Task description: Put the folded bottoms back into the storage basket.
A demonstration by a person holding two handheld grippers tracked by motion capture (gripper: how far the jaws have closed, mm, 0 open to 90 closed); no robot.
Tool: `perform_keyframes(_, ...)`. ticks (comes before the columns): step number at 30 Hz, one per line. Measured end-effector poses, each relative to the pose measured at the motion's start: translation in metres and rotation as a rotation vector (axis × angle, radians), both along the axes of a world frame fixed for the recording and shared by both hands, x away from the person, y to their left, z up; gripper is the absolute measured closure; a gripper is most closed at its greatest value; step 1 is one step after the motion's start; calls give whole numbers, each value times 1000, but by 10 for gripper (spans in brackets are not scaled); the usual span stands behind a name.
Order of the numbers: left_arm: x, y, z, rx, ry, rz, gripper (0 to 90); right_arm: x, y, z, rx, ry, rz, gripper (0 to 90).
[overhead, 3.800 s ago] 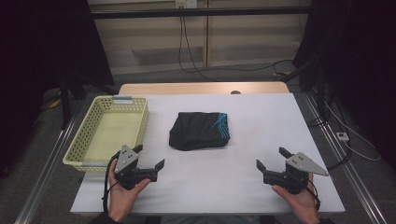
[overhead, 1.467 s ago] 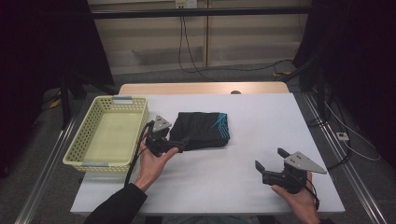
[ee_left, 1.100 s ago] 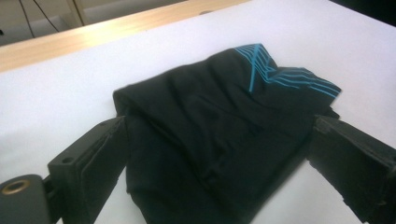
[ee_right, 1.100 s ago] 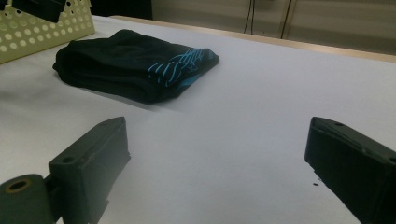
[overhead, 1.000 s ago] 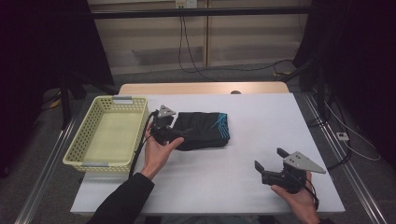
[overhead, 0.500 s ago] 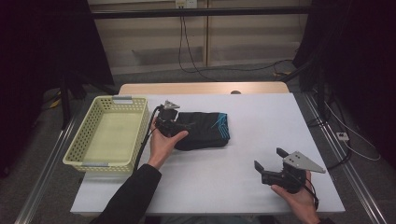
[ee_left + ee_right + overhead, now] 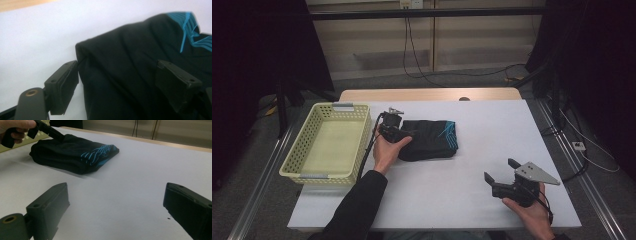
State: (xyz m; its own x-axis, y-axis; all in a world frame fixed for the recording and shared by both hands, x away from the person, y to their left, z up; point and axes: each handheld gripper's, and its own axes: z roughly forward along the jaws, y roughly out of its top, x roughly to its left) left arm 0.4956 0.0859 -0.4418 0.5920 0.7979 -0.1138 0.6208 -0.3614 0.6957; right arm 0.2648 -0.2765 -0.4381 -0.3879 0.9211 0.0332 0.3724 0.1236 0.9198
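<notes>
In the high view, a white table [image 7: 462,200] is seen on a grey floor, with dark curtains at both sides and cables along a pale back wall. A yellow basket [image 7: 294,155] stands at its left; a folded black garment [image 7: 432,140] lies just beside it, near the middle. The left gripper [image 7: 398,131] is held at the garment's left end; the right gripper [image 7: 499,172] is held level near the front right, well apart.

In the left gripper view, the jaws have just been closing, with the garment's corner between them; no pinch is seen.

In the right gripper view, the jaws are spread over bare table.
</notes>
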Motion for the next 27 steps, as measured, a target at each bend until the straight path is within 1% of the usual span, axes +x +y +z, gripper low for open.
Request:
perform_keyframes(2, 2, 2, -3, 10, 13, 15, 238, 0, 0, 0, 0, 1, 1, 61)
perform_keyframes(3, 4, 4, -6, 6, 37, 47, 241, 0, 0, 0, -1, 0, 1, 61)
perform_keyframes(5, 6, 8, -9, 1, 68, 67, 248, 0, 0, 0, -1, 1, 0, 61)
perform_keyframes(6, 8, 9, -10, 3, 81, 66, 265, 0, 0, 0, 2, 6, -2, 61)
perform_keyframes(7, 8, 10, -11, -2, 92, 75, 282, 0, 0, 0, 0, 7, -1, 61)
perform_keyframes(8, 9, 11, -12, -17, 102, 74, 289, 0, 0, 0, 0, 10, -1, 61)
perform_keyframes(9, 9, 12, -12, -27, 114, 75, 315, 0, 0, 0, 0, 10, -1, 61)
perform_keyframes(10, 9, 11, -14, -49, 144, 69, 354, 0, 0, 0, 0, 10, -1, 61)
perform_keyframes(11, 9, 11, -14, -49, 144, 69, 364, 0, 0, 0, 0, 10, -1, 61)
perform_keyframes(12, 9, 10, -14, -59, 153, 82, 356, 0, 0, 0, -1, 9, -1, 61)
perform_keyframes(13, 9, 10, -14, -59, 153, 82, 356, 0, 0, 0, -1, 9, -1, 61)
perform_keyframes(14, 9, 11, -14, -66, 161, 86, 356, 0, 0, 0, -1, 8, -2, 61)
perform_keyframes(15, 10, 12, -14, -90, 184, 83, 358, 0, 0, 0, -1, 10, -2, 61)
perform_keyframes(16, 8, 11, -13, -105, 205, 81, 384, 1, 0, -1, -3, 10, -1, 61)
perform_keyframes(17, 8, 11, -13, -105, 205, 81, 430, 1, 0, -1, -3, 10, -1, 61)
perform_keyframes(18, 7, 10, -13, -107, 223, 69, 430, 1, 0, -1, -4, 10, 0, 61)
perform_keyframes(19, 7, 10, -12, -123, 240, 70, 459, 1, 0, -1, -5, 11, 2, 61)
perform_keyframes(20, 7, 10, -12, -134, 253, 67, 459, 1, 0, -1, -6, 10, 3, 62)
perform_keyframes(21, 7, 9, -12, -131, 256, 65, 460, 1, 1, -1, -6, 10, 3, 62)
perform_keyframes(22, 8, 10, -12, -141, 264, 69, 462, 1, 1, -1, -6, 11, 2, 62)
perform_keyframes(24, 8, 10, -13, -135, 261, 61, 479, 1, 1, -1, -5, 11, 0, 62)
perform_keyframes(25, 7, 9, -14, -153, 270, 46, 541, 1, 1, -1, -6, 10, 2, 62)
perform_keyframes(26, 6, 7, -14, -159, 278, 21, 572, 2, 1, -1, -7, 10, 1, 62)
perform_keyframes(27, 6, 7, -14, -159, 278, 21, 584, 2, 1, -1, -7, 10, 1, 62)
